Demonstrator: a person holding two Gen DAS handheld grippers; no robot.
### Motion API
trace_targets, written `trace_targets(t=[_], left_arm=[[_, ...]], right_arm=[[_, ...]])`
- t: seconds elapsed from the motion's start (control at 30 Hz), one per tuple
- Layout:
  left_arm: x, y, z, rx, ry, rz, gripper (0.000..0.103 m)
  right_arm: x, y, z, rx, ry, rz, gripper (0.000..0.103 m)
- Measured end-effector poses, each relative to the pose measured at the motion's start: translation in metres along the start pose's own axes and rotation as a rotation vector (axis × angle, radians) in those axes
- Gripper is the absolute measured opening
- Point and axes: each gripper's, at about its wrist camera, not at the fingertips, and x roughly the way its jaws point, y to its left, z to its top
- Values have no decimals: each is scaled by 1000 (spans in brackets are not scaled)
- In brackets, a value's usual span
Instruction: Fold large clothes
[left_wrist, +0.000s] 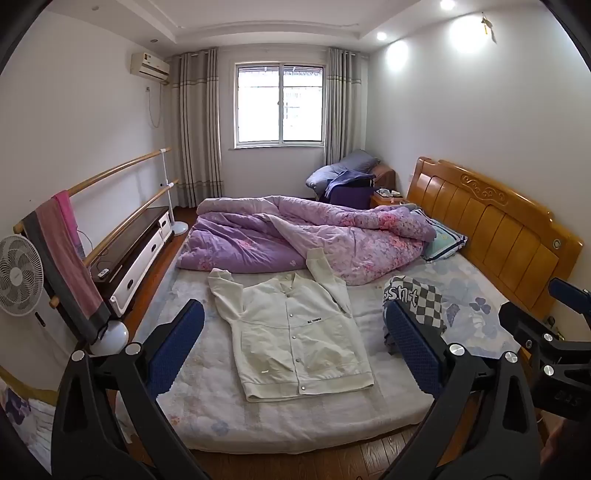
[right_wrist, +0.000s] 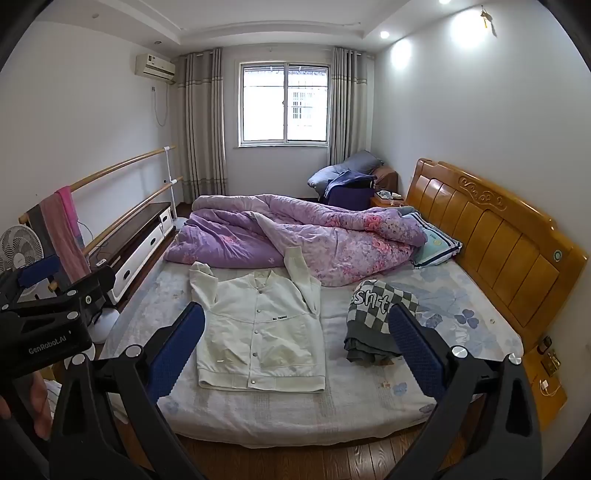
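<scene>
Blue-padded fingers of the left gripper (left_wrist: 295, 354) fill the bottom of its own view, spread wide with nothing between them; the right gripper (right_wrist: 297, 350) stands just as wide and equally empty in its view. Both hang over the foot edge of the bed (left_wrist: 295, 428), short of any cloth.

Straight ahead, at twelve o'clock from both tools, a cream snap-front jacket (left_wrist: 295, 332) lies flat on the mattress, front up and buttoned. Its long axis runs from the hem, nearest the grippers, up to the collar at the far end, with a slight lean toward eleven o'clock in the left view. One sleeve (left_wrist: 221, 291) bends out at about ten o'clock; the other sleeve (left_wrist: 328, 280) reaches up toward one o'clock and rests against the purple quilt (left_wrist: 295, 232).

From the right gripper the jacket sits a touch toward eleven o'clock, so the left gripper looks nearer the ten-o'clock sleeve and the right one nearer the other. At two o'clock lies a checked garment (right_wrist: 380, 317), already bundled, just beside the jacket but apart from it.

Folding has not begun on the jacket. A sensible first move, in my judgement, is to bring each sleeve inward across the chest.
</scene>
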Motion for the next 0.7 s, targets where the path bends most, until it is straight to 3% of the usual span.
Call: trace_targets(t=[0.7], left_arm=[[5,-9,-1,0,-3,-5,98]], right_arm=[[11,-6,2,-4,12,-1,96]])
